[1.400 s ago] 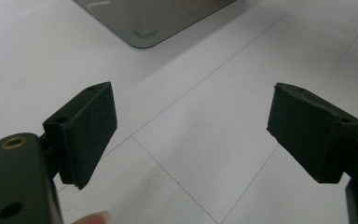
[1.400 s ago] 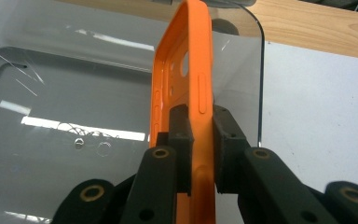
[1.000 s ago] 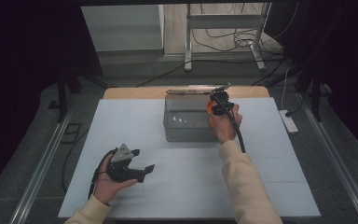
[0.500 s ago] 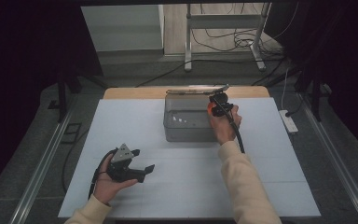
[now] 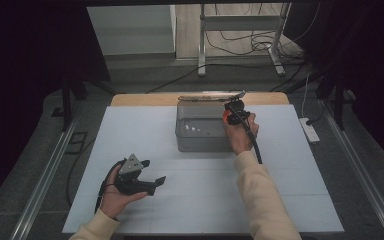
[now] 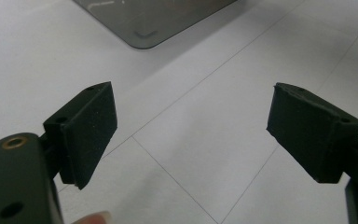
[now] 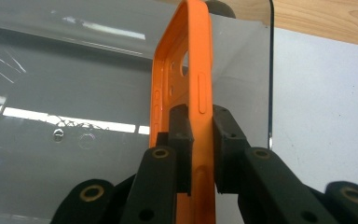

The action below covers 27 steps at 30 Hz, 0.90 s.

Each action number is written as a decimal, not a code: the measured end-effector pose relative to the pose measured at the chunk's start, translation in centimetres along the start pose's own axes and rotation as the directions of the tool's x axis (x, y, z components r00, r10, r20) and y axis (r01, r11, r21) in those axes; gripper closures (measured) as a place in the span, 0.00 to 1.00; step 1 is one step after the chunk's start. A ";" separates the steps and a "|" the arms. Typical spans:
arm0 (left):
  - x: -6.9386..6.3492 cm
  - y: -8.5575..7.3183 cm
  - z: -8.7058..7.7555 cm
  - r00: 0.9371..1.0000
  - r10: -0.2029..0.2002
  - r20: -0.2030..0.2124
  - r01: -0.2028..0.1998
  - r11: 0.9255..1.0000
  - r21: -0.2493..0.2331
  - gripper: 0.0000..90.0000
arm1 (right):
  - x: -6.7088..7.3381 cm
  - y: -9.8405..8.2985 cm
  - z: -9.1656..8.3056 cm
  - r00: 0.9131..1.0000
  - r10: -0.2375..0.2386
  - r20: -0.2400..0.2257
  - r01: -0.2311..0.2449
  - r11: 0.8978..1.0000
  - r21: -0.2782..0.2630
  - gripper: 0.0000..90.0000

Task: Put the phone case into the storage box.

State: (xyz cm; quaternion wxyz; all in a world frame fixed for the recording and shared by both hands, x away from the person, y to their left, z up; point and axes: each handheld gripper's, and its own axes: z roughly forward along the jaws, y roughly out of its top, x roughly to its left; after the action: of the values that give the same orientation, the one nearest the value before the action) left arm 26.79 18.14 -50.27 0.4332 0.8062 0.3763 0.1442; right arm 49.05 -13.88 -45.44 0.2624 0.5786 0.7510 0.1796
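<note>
An orange phone case [image 7: 186, 70] stands on edge between the pads of my right gripper [image 7: 200, 140], which is shut on its side rim. In the high view the right gripper [image 5: 235, 112] holds the orange case [image 5: 226, 116] over the right end of a grey translucent box [image 5: 202, 132] at the far middle of the table. The box's glossy surface [image 7: 51, 70] lies just behind the case. My left gripper [image 5: 154, 171] rests in the person's hand near the front left, jaws wide apart. Between its pads [image 6: 88, 130] there is only white table, and a corner of the box [image 6: 154, 18] shows ahead.
A white mat [image 5: 130, 130] covers the table, and a strip of wood [image 5: 145, 99] shows at the far edge. A white power strip [image 5: 310, 130] lies off the table's right side. A metal stand and cables are on the floor beyond.
</note>
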 end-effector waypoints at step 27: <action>0.0 0.0 0.0 1.000 -0.002 -0.002 0.002 1.000 -0.003 0.17 | 0.2 0.1 -0.1 0.999 -0.036 0.006 0.036 0.999 -0.005 0.79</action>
State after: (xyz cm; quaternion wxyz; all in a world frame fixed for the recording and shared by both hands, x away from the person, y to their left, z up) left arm 26.79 18.16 -50.22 0.4342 0.8050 0.3774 0.1450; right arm 48.96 -13.63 -45.34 0.2693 0.5650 0.7601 0.1748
